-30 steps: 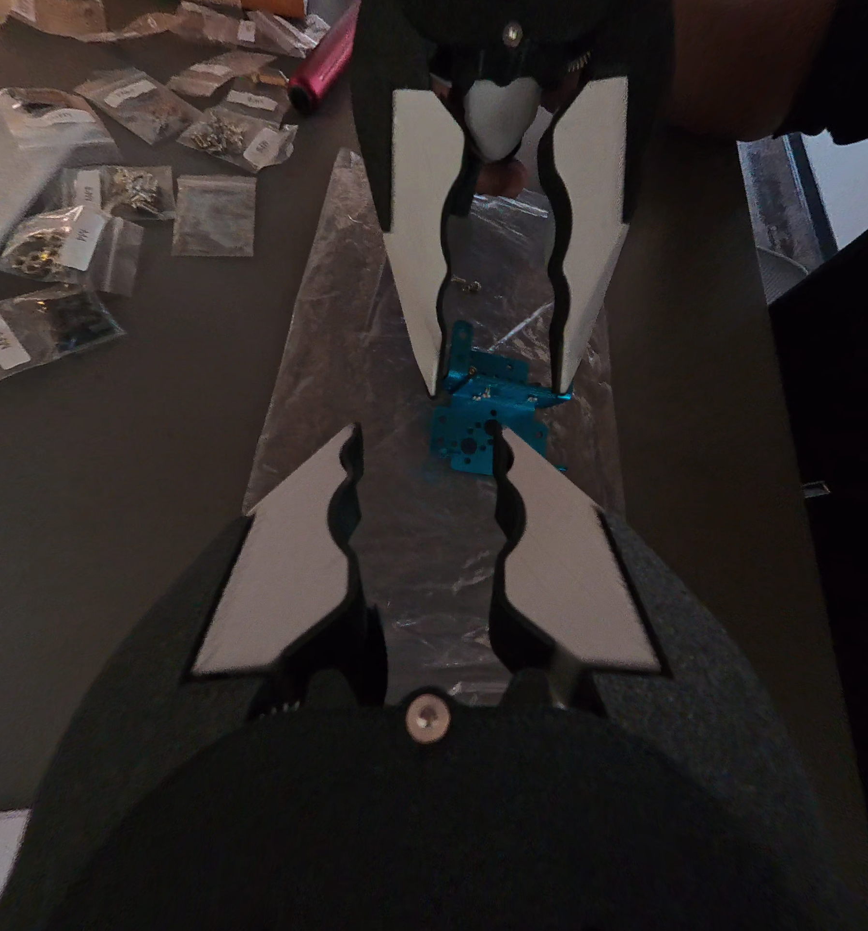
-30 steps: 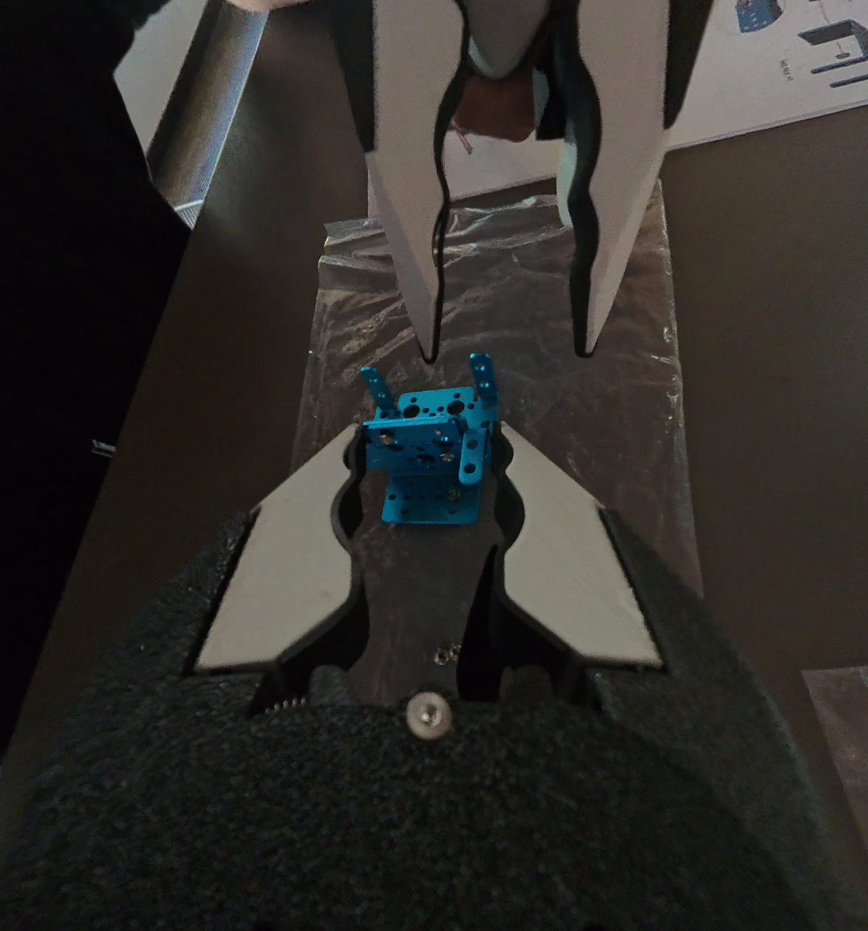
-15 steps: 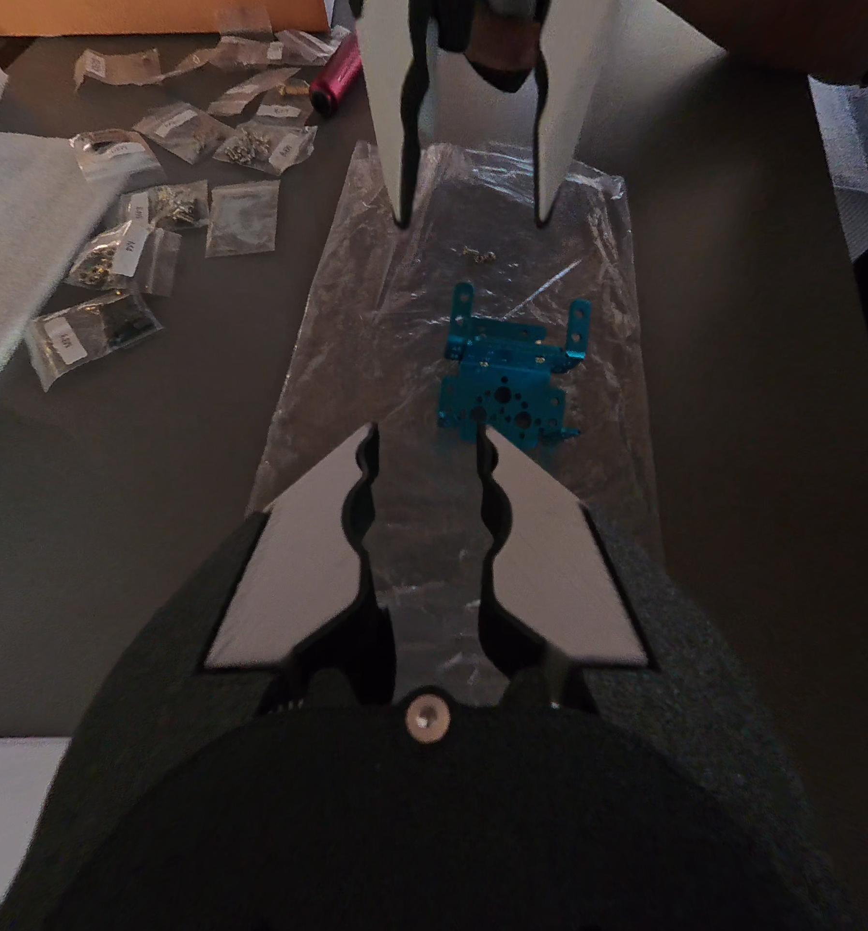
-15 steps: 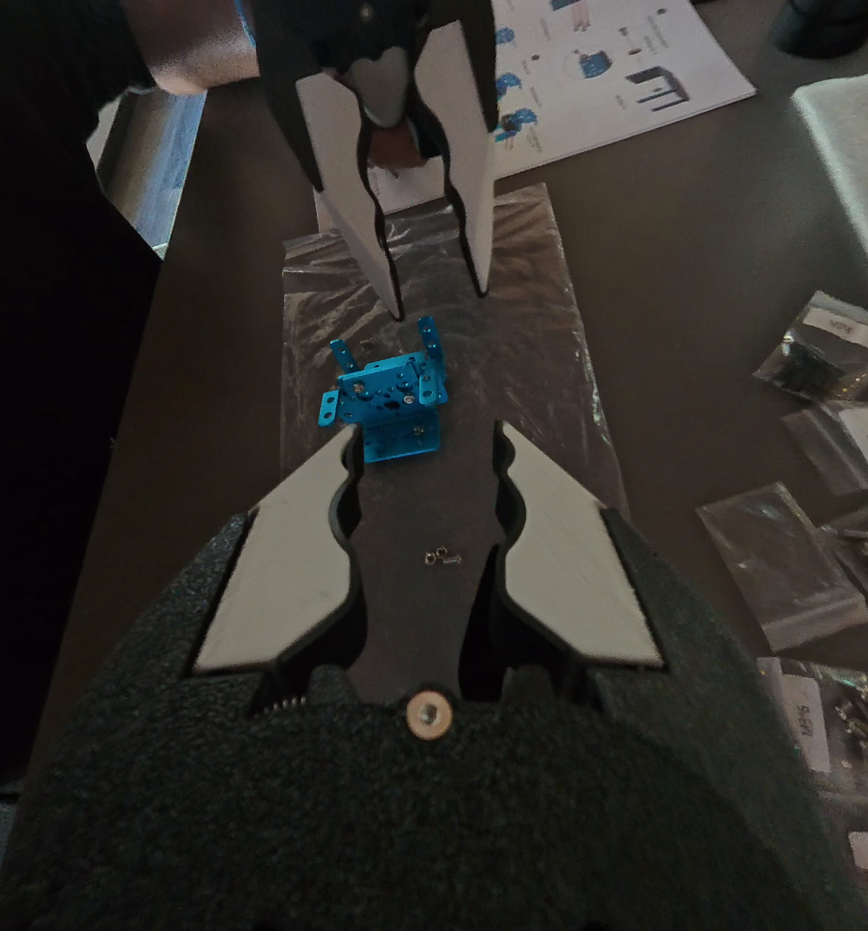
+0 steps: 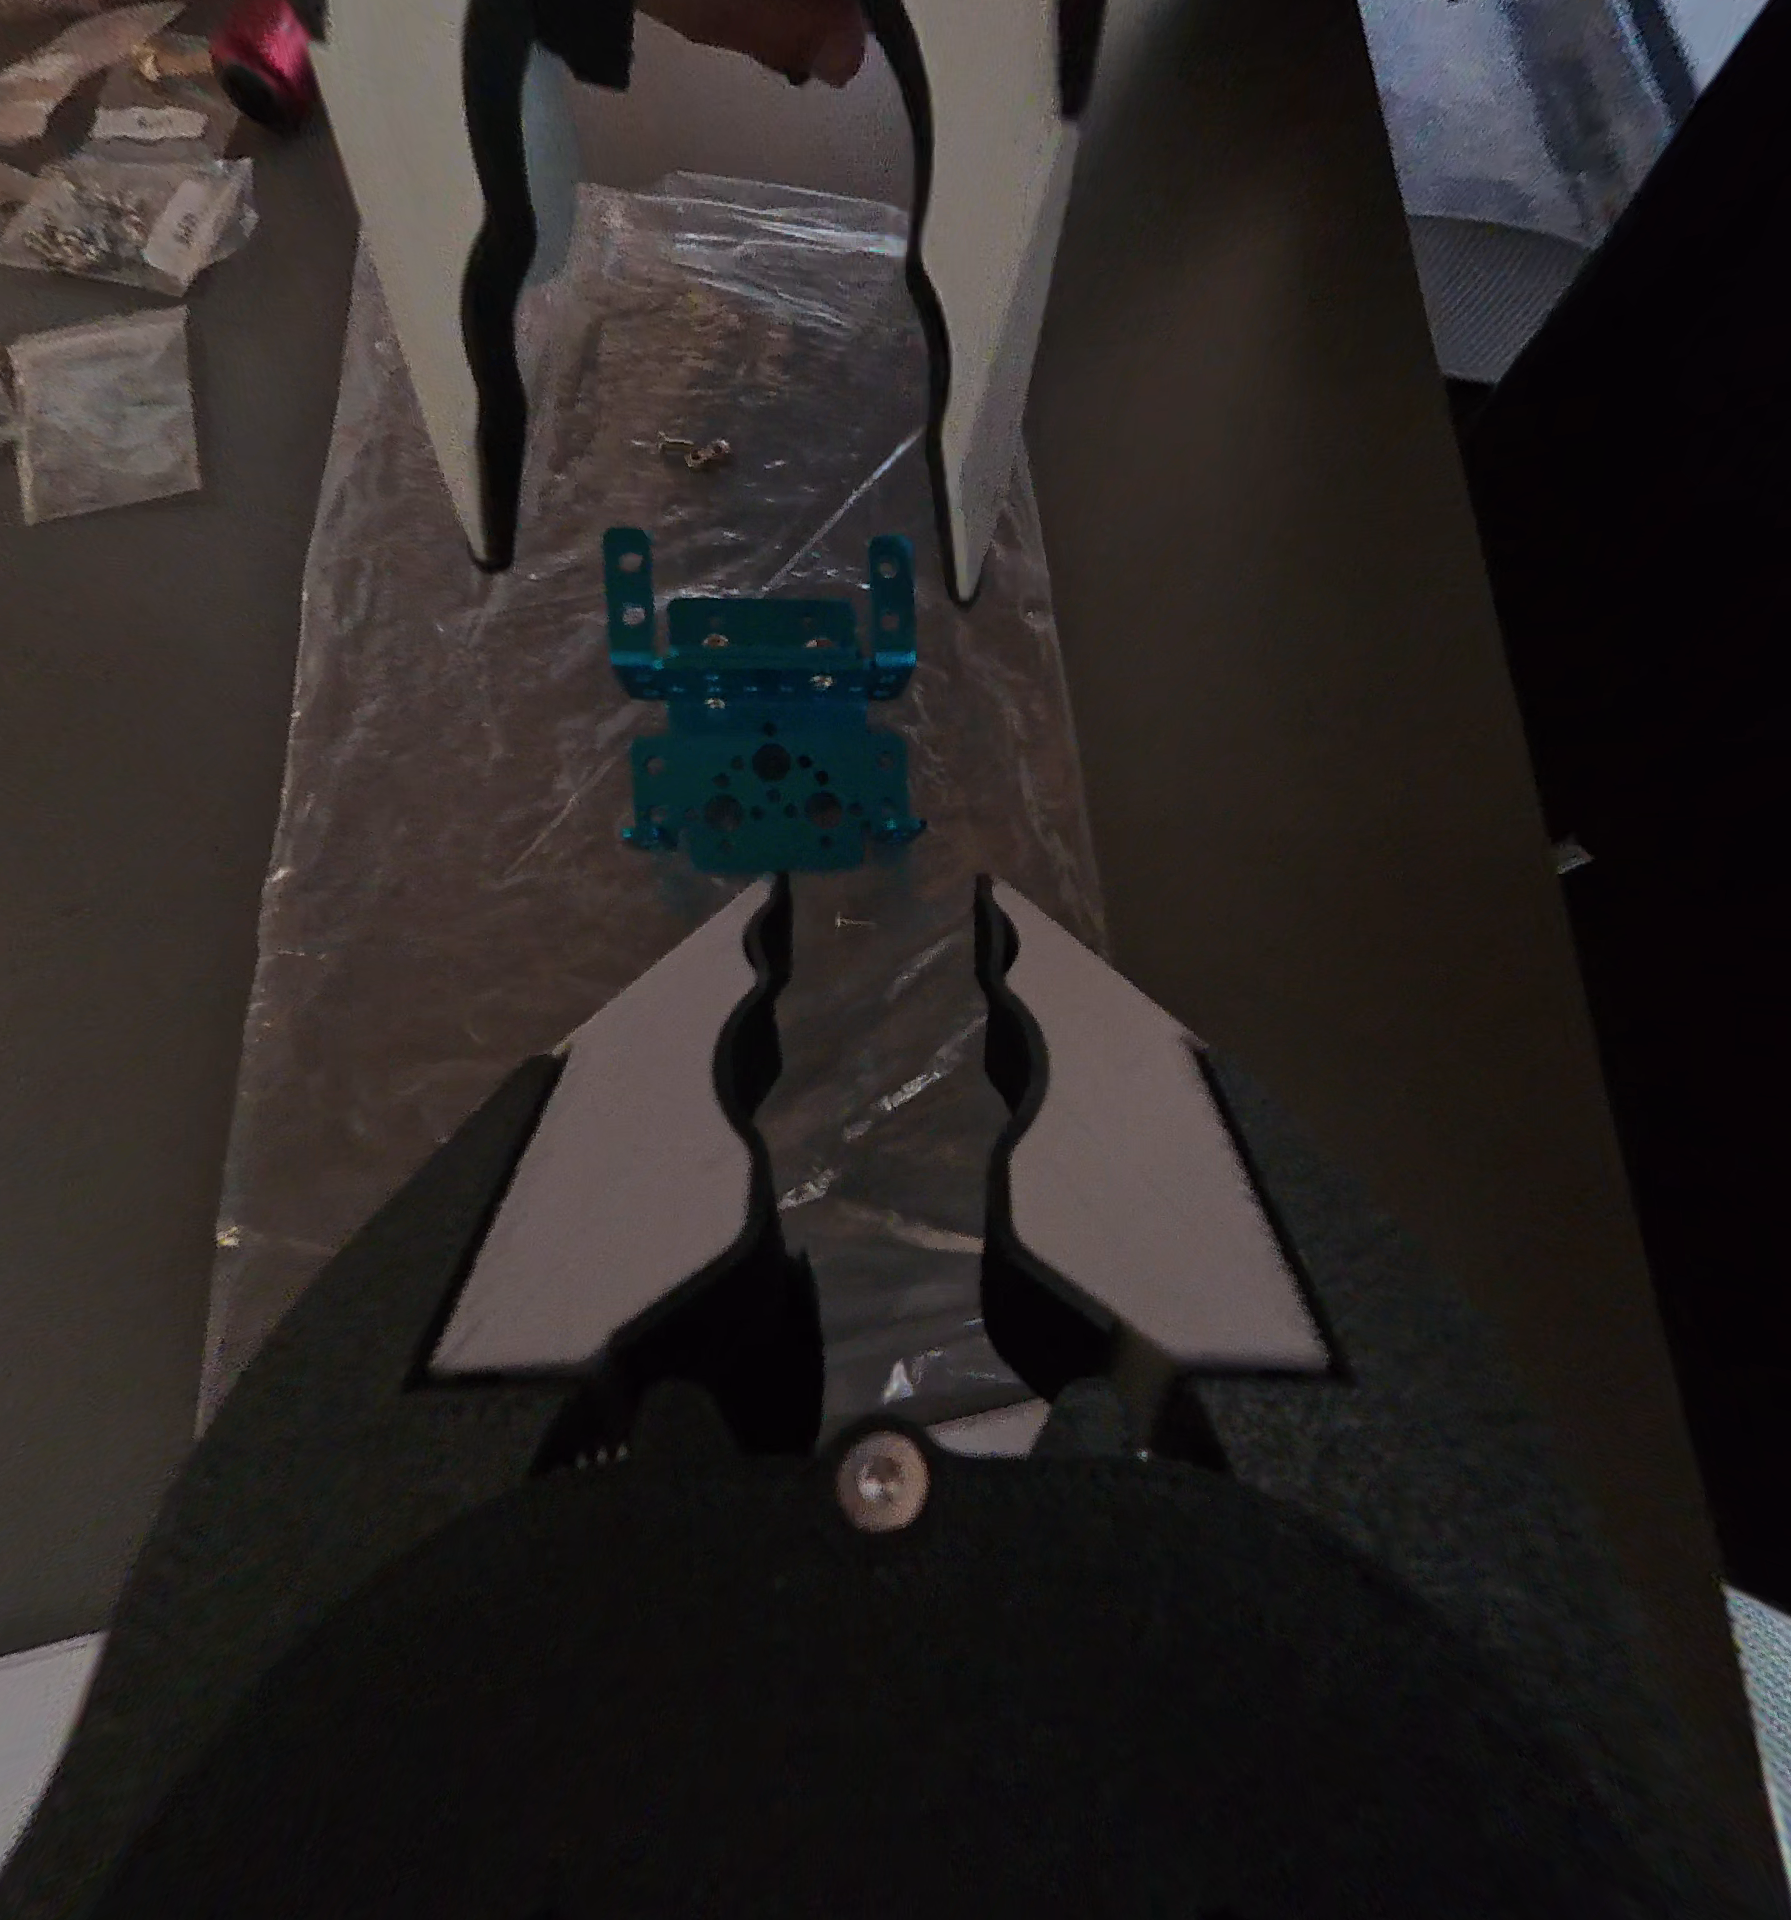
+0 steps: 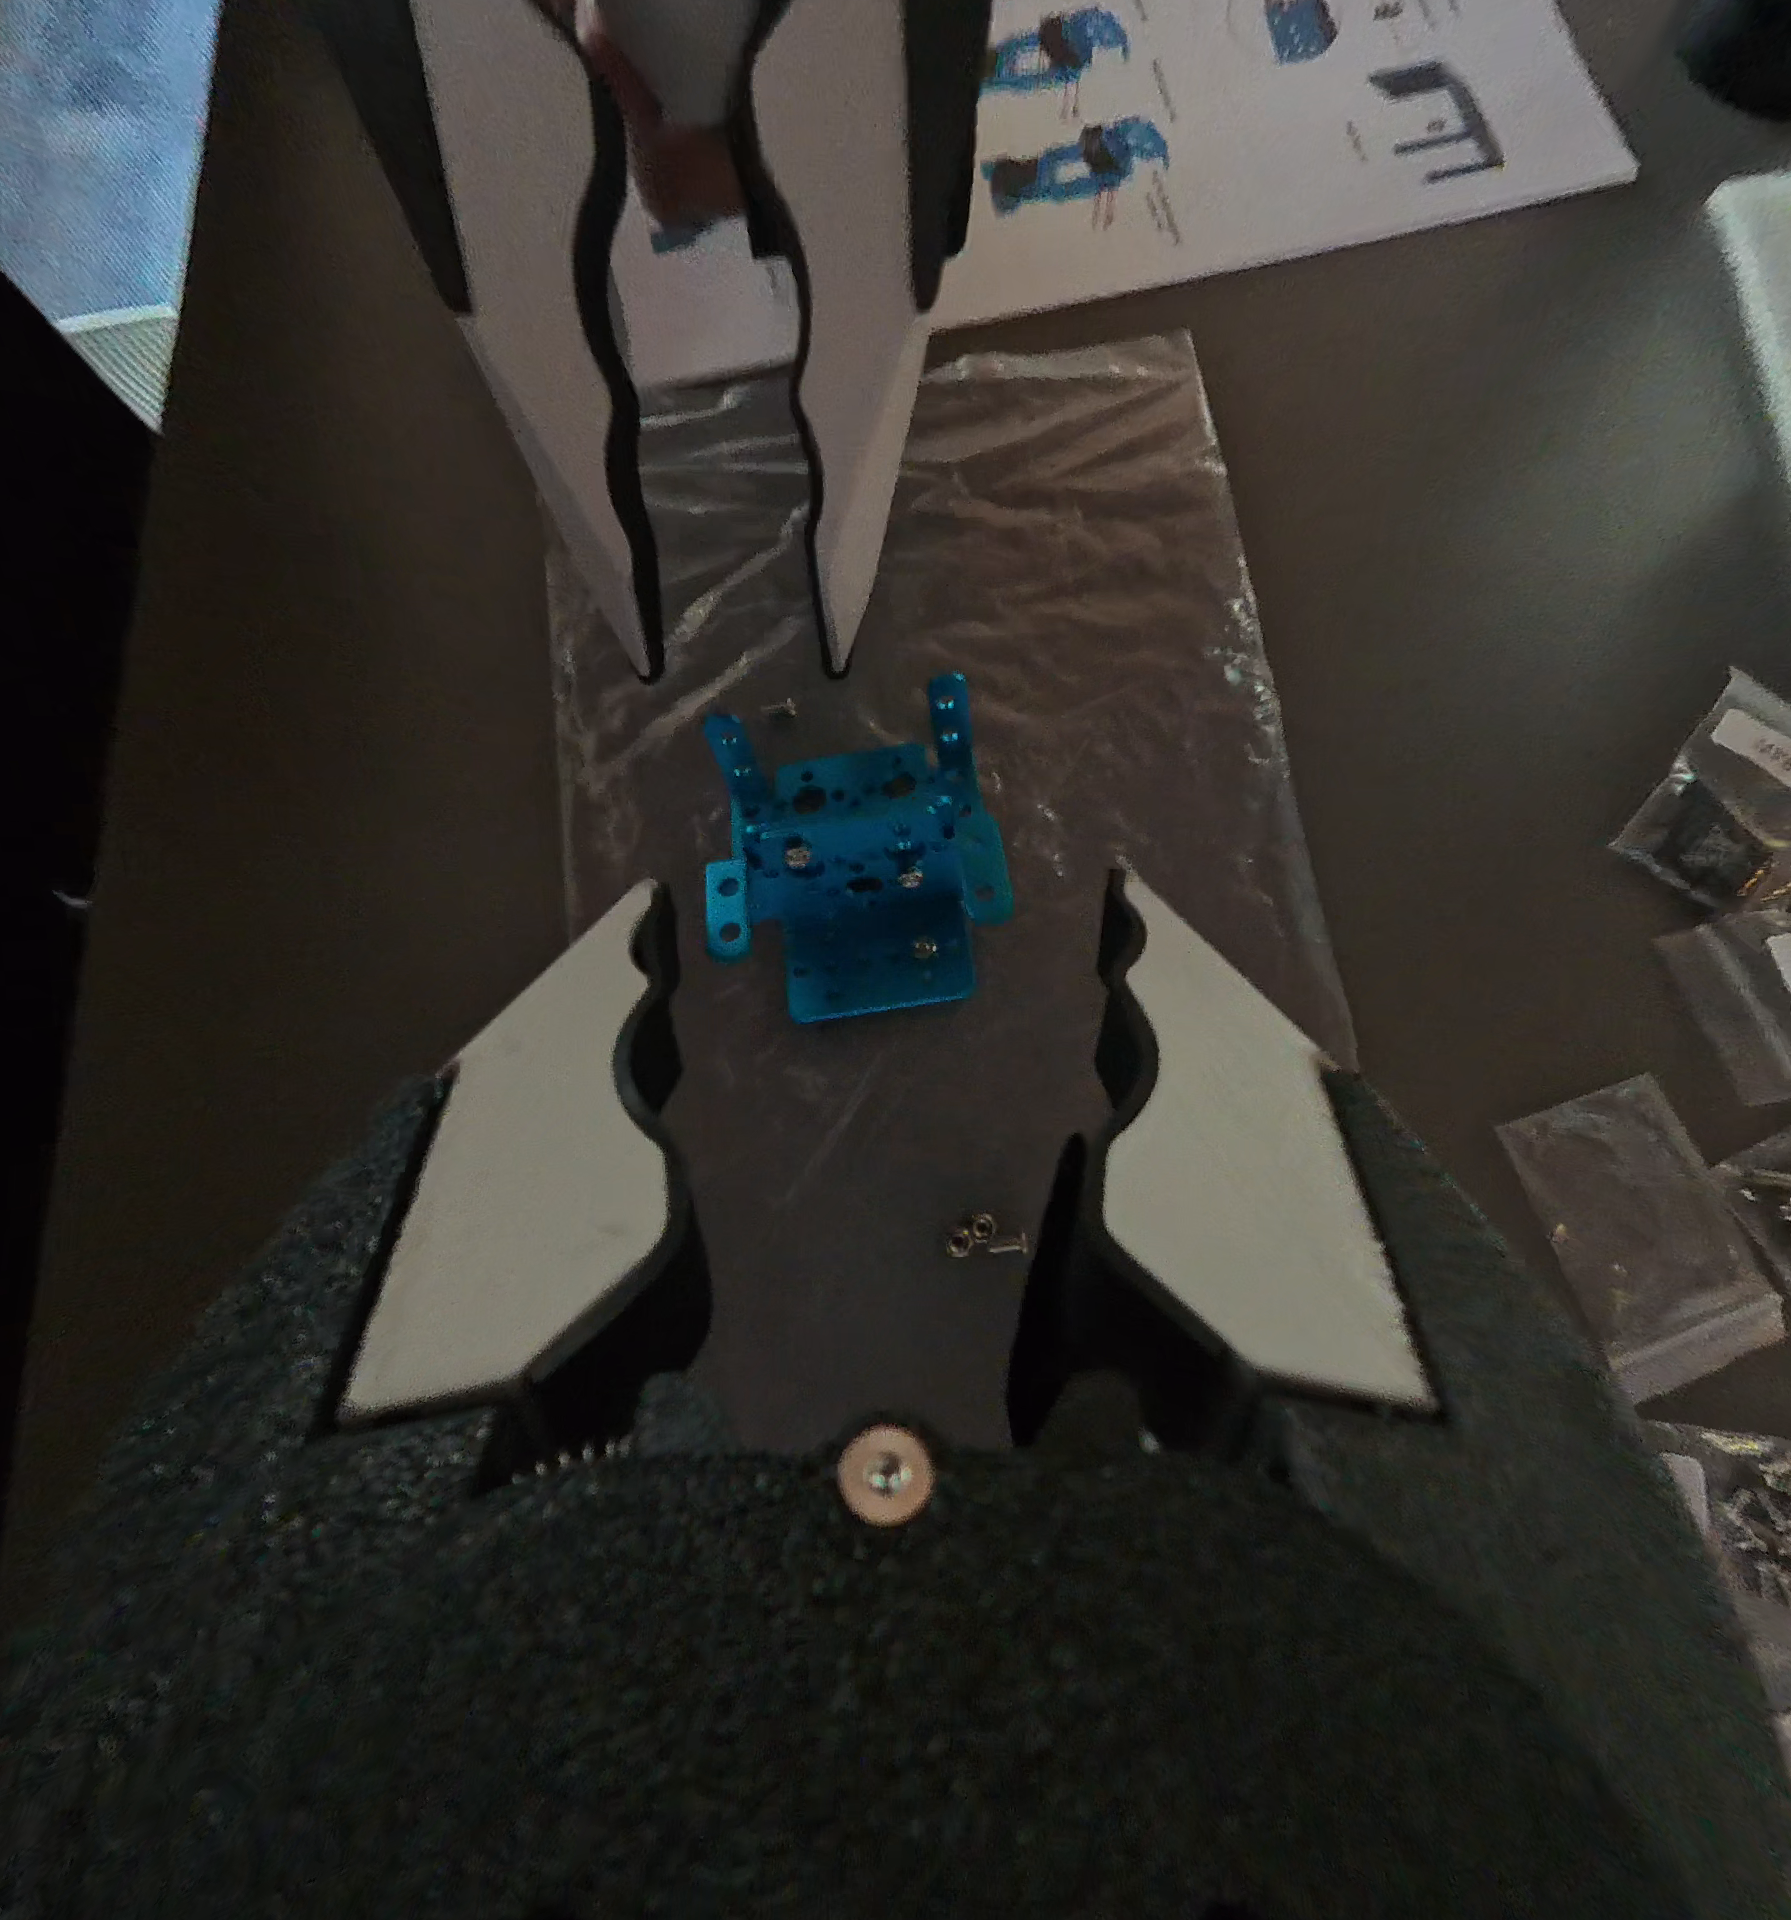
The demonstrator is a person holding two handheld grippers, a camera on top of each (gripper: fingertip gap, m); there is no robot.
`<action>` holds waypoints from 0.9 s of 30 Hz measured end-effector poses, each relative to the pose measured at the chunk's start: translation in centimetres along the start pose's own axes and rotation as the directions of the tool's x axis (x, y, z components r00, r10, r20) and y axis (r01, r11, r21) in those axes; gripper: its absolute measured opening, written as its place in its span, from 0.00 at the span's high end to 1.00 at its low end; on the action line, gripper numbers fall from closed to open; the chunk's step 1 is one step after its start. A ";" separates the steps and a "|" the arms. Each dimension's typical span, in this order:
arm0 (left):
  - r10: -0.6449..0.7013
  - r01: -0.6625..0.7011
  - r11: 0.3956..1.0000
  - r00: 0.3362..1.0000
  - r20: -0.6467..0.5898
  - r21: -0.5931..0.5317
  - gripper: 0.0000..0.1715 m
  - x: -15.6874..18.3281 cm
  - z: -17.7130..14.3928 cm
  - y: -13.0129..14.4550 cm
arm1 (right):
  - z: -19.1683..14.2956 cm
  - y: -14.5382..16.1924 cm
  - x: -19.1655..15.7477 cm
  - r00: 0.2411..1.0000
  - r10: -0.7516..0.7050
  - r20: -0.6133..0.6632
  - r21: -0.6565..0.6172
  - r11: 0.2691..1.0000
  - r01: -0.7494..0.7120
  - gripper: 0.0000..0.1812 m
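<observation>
Blue metal bracket assembly [image 5: 766, 748]: perforated, two upright arms, lying on a clear plastic bag [image 5: 434, 831] spread over the dark table [image 5: 91, 831].

Left gripper [image 5: 875, 883]: narrowly parted, empty, tips just short of the bracket at its 6 o'clock in the left wrist view.

Right gripper [image 6: 880, 883]: wide apart, empty, the bracket just ahead between its tips.

Loose screws [image 6: 984, 1238]: on the bag, between the right gripper's fingers; one more small screw [image 6: 782, 708] at the bracket's 12 o'clock.

Small bags of hardware [image 6: 1732, 800]: at 3 o'clock, well apart; contents hard to make out.

Printed instruction sheet [image 6: 1286, 135]: at 12 o'clock, partly covered by the left gripper.

Red cylinder [image 5: 267, 62]: cut off at the frame edge.
</observation>
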State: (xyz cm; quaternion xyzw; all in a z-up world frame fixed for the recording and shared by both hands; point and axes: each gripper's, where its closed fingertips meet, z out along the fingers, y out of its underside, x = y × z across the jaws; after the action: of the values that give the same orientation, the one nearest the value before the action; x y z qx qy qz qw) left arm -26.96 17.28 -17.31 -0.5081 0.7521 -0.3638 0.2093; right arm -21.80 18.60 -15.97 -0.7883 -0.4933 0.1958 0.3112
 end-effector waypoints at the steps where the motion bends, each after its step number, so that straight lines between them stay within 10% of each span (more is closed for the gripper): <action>1: -0.017 0.017 1.000 1.000 -0.015 0.007 0.80 0.0 -0.1 0.0 | 0.3 0.1 0.0 1.000 -0.001 -0.012 -0.023 1.000 0.001 0.54; 9: -0.160 0.160 0.986 0.987 -0.005 0.050 0.81 -1.5 -0.6 -0.6 | 2.0 1.0 -0.3 0.999 -0.021 -0.032 -0.137 0.990 0.016 0.63; 22: -0.503 0.569 0.776 0.818 -0.278 0.271 0.74 -3.6 -1.2 -3.9 | -0.6 -3.1 -0.5 0.840 -0.434 -0.325 0.006 0.887 0.461 0.63; 27: -0.465 0.537 0.781 0.841 -0.277 0.319 0.90 -3.6 -1.8 -4.6 | -1.3 -3.9 0.3 0.796 -0.454 -0.400 0.045 0.858 0.512 0.63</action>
State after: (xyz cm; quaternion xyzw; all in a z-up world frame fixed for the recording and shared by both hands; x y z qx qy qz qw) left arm -24.02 20.17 -12.85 -0.6034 0.5188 -0.5915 0.1300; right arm -23.45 19.71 -12.32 -0.6325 -0.5931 -0.0082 0.4981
